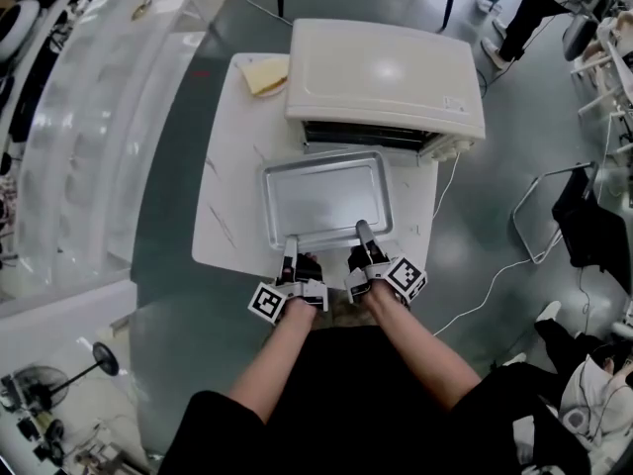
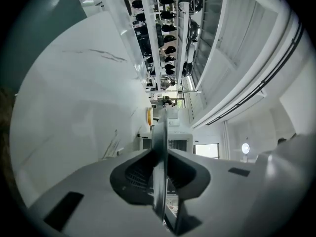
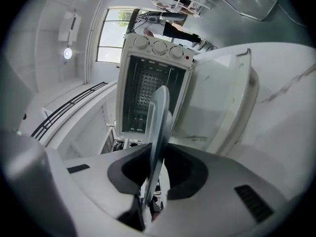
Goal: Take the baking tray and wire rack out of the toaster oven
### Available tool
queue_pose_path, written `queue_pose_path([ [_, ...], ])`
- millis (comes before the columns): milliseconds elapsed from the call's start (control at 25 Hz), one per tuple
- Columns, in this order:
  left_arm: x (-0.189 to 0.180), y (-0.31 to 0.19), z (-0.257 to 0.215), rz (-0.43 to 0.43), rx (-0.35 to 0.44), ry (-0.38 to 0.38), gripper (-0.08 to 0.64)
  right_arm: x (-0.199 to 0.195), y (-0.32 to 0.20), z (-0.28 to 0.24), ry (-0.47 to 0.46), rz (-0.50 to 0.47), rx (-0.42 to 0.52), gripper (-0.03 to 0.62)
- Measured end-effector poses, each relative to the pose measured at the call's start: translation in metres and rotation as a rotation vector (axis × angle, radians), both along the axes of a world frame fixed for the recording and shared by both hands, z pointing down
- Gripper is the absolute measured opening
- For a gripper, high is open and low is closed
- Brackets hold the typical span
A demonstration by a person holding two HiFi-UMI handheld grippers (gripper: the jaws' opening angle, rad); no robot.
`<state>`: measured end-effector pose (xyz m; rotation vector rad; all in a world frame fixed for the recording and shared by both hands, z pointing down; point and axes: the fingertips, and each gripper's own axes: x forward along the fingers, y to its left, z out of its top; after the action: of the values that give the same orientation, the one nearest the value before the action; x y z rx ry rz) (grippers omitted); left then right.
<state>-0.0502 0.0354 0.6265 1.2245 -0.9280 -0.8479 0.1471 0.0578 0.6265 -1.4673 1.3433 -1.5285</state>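
Shallow rectangular silver metal baking tray (image 1: 326, 198): probably light, stiff, slippery; best held by its near rim, pinched in the narrow jaws of left gripper (image 1: 292, 242) and right gripper (image 1: 363, 230).

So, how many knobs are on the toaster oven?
3, in one row on the toaster oven's panel: end knob, middle knob, and the knob nearest the red light.

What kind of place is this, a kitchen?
Probably a lab or workshop, not a home kitchen: the toaster oven sits on a small table on bare floor, a loose cable trails beside it, and racks of gear stand beyond.
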Motion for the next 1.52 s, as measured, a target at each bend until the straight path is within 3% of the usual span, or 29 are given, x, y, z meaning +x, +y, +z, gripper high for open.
queue_pose_path([
  [320,-0.089,-0.023,0.013,-0.059,0.0,-0.029,0.081,-0.088,-0.034,0.012,-0.011,-0.072,-0.016,0.084],
  [520,-0.14,-0.031,0.028,-0.102,-0.04,-0.016,0.083,-0.14,-0.05,0.025,-0.002,-0.118,-0.052,0.087],
  [800,-0.195,-0.056,0.048,-0.09,-0.059,-0.051,0.083,-0.196,-0.067,0.047,0.017,-0.148,-0.113,0.095],
  [1040,-0.212,-0.067,0.064,-0.085,-0.081,-0.064,0.083,-0.216,-0.083,0.062,-0.016,-0.14,-0.088,0.096],
  [1520,-0.238,-0.081,0.096,-0.068,-0.178,-0.085,0.086,-0.241,-0.096,0.091,-0.008,-0.143,-0.172,0.105],
])
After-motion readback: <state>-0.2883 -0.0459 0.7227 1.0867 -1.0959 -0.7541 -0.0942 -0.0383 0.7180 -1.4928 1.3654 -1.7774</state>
